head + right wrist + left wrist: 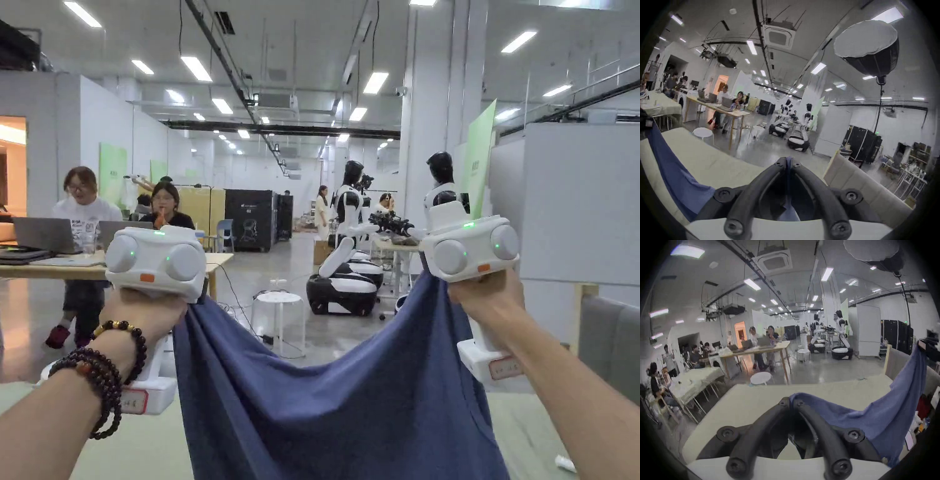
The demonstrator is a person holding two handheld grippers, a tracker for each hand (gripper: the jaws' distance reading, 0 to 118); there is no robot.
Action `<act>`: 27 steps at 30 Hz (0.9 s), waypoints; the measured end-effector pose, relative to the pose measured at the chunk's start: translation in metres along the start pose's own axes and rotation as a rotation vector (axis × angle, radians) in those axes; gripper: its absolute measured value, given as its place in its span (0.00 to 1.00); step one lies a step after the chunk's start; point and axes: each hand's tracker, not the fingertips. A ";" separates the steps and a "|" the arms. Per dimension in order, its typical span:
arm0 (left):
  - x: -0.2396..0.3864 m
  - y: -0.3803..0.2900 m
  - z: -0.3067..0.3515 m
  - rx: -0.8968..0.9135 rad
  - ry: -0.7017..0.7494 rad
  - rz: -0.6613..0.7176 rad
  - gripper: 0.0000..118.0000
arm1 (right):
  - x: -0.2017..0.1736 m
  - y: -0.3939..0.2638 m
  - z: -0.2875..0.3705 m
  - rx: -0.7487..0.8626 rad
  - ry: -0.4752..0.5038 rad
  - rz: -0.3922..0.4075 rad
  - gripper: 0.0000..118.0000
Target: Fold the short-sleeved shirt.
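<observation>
- A person held a blue shirt up in the air between two hand-held grippers, the cloth sagging in a curve between them and hanging down over a pale green counter.
- The left gripper was clamped on one edge of the shirt; in the left gripper view both black jaws met at their tips with blue cloth bunched between them.
- The right gripper was likewise closed on the shirt, with a thin fold of blue pinched between its jaw tips in the right gripper view.
- In the head view the left hand, a string of dark beads at its wrist, and the right hand each gripped a white handle at about the same height, well apart.
- From each gripper view the shirt stretched away to the far gripper at the picture's edge, above the pale counter.
- Behind, two people sat with laptops at a wooden table, a white stool stood on the grey floor, and white-and-black humanoid robots stood farther back.
- A large round studio lamp hung overhead in the right gripper view.
</observation>
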 end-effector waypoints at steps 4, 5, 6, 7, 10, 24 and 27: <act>0.001 0.057 -0.001 0.127 0.118 -0.093 0.01 | 0.022 0.048 -0.018 0.058 -0.118 0.047 0.03; 0.002 0.068 -0.002 0.146 0.140 -0.109 0.01 | 0.027 0.058 -0.019 0.088 -0.123 0.036 0.03; 0.001 0.077 -0.006 0.153 0.146 -0.124 0.01 | 0.030 0.066 -0.020 0.107 -0.129 0.024 0.03; -0.001 0.085 -0.007 0.161 0.154 -0.119 0.01 | 0.032 0.075 -0.021 0.102 -0.126 0.028 0.03; -0.006 0.100 -0.016 0.163 0.170 -0.094 0.01 | 0.034 0.087 -0.024 0.148 -0.137 0.034 0.03; 0.003 0.011 -0.088 0.106 0.152 -0.085 0.01 | -0.017 -0.021 -0.081 0.008 -0.052 -0.059 0.03; 0.011 -0.027 -0.100 0.064 0.148 -0.071 0.01 | -0.029 -0.059 -0.092 -0.062 -0.043 -0.071 0.03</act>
